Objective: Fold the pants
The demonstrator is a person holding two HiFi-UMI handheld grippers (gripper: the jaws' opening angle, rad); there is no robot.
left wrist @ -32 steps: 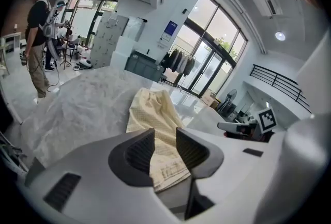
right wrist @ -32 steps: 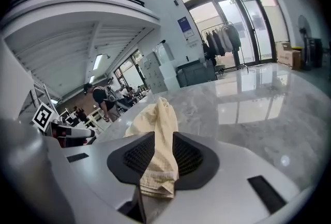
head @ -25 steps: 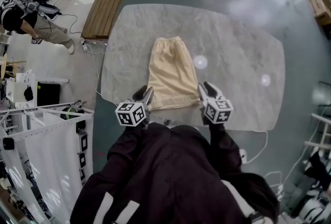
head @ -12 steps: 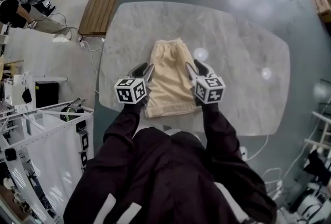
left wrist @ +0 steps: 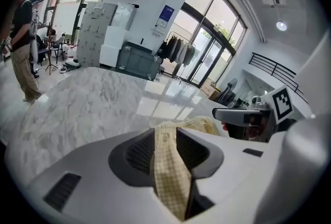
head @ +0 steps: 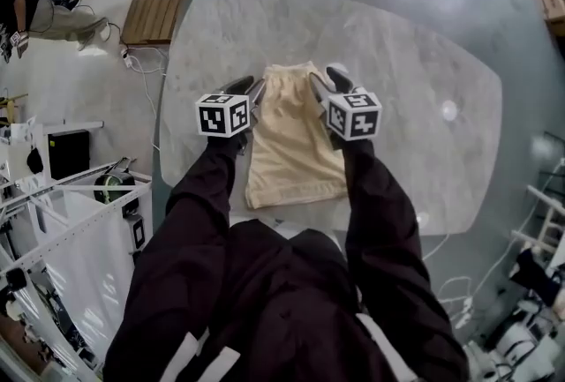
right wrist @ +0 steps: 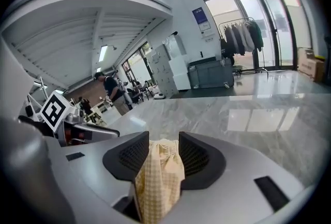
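— What just changed?

— Both tools went up the picture. A moment ago they were low in the frame, at the near end of the pants (head: 296, 160). Now they are at the upper middle, by the far end.

— Did they bring anything along?

— Yes. Each one carried a corner of the pants with it. The left tool (head: 248, 89) is clamped tight on its corner. The right tool (head: 325, 82) is opening its jaws, and its corner sits loose between them.

— Where are the pants now?

— They lie on the gray bench (head: 415, 63), in the middle of the frame. The two lifted corners are at the top end.

— What does that mean for the folding?

— I think the near end has been pulled over toward the far end, so this fold is almost made. The right side looks like it is letting go first. The left side probably needs to let go too.

— Could something go wrong?

— Maybe. If a corner sticks to a tool as it pulls away, the fold could slide crooked.
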